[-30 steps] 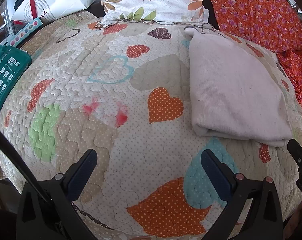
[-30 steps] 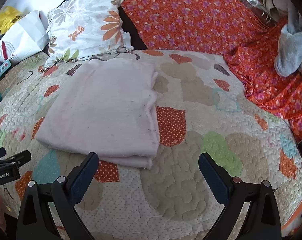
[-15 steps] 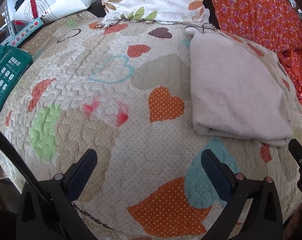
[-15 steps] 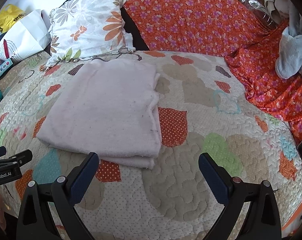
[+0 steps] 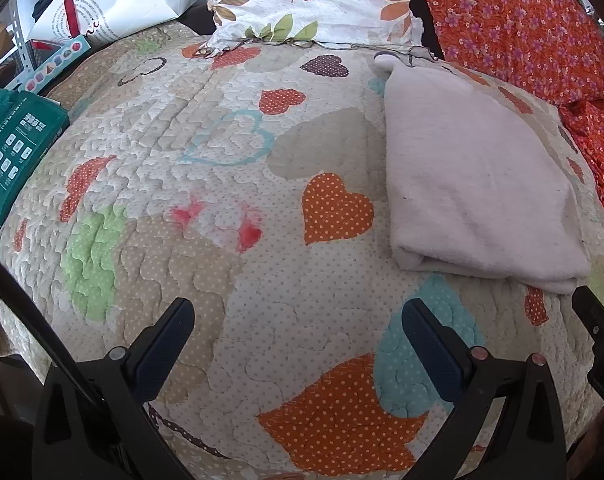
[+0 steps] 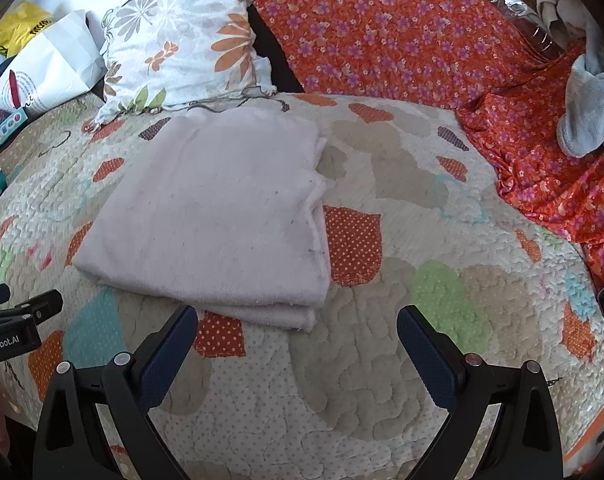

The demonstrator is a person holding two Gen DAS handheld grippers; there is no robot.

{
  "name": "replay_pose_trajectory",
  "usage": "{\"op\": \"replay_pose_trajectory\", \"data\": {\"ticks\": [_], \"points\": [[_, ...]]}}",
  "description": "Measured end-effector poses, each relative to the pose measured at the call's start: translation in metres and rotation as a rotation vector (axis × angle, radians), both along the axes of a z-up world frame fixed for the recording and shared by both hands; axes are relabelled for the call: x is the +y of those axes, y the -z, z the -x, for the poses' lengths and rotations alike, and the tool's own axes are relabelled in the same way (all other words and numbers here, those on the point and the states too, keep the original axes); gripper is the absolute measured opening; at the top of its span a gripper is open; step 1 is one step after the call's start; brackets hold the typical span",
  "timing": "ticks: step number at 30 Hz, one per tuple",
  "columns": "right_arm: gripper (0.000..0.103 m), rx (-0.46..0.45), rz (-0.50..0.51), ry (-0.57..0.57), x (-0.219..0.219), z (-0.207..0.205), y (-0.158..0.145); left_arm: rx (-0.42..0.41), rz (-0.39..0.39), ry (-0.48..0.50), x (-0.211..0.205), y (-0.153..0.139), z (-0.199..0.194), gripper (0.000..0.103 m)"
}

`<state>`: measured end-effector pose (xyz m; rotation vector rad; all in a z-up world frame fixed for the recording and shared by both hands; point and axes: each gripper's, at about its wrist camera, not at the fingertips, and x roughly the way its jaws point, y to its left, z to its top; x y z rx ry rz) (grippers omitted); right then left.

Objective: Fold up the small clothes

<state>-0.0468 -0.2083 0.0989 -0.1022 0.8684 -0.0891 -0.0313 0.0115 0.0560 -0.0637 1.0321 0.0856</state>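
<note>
A pale pink garment (image 5: 473,184) lies folded in a flat rectangle on the heart-patterned quilt (image 5: 230,216); it also shows in the right wrist view (image 6: 218,216). My left gripper (image 5: 298,332) is open and empty, held above the quilt to the left of the garment's near corner. My right gripper (image 6: 298,340) is open and empty, just in front of the garment's near edge, with its left finger (image 6: 170,344) close to the fold. Neither gripper touches the cloth.
A floral pillow (image 6: 182,48) and an orange flowered cover (image 6: 401,36) lie behind the garment. A white paper bag (image 5: 102,0) and a green box (image 5: 10,148) sit at the left. A grey cloth (image 6: 589,116) lies at the far right.
Both views have shifted slightly, with the garment sitting a little lower in the frames. The garment itself has not moved and both grippers stay open.
</note>
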Motion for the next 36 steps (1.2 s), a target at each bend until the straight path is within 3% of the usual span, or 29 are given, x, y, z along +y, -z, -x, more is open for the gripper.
{"op": "replay_pose_trajectory", "data": {"ticks": [16, 36], "points": [[0.101, 0.046, -0.024, 0.020, -0.006, -0.004, 0.007, -0.065, -0.068, 0.018, -0.011, -0.009, 0.005, 0.103], [0.101, 0.051, -0.034, 0.026, -0.007, -0.006, 0.008, -0.110, -0.046, 0.022, -0.014, -0.016, 0.008, 0.103]]}}
